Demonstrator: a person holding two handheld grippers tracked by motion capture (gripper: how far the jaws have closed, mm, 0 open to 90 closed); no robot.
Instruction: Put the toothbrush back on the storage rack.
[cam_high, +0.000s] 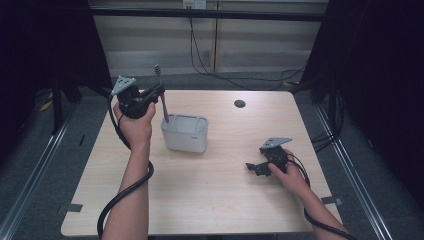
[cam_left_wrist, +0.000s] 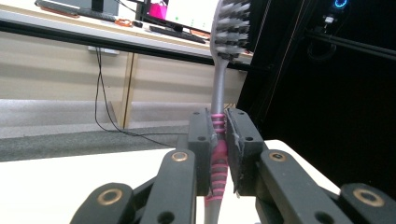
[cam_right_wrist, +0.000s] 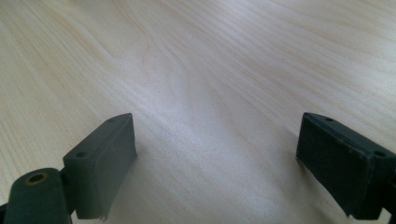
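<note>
While the left gripper (cam_left_wrist: 219, 154) pinches the toothbrush (cam_left_wrist: 223, 79) at its ribbed pink grip, bristles above its jaws and tail just over the grey container (cam_high: 185, 133), the brush looks light, stiff and slippery; the right gripper (cam_right_wrist: 217, 163) rests spread, holding nothing.

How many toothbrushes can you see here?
1. The toothbrush is clamped upright in the left gripper, bristles up, its lower end by the grey box. Others could lie hidden inside the box.
</note>
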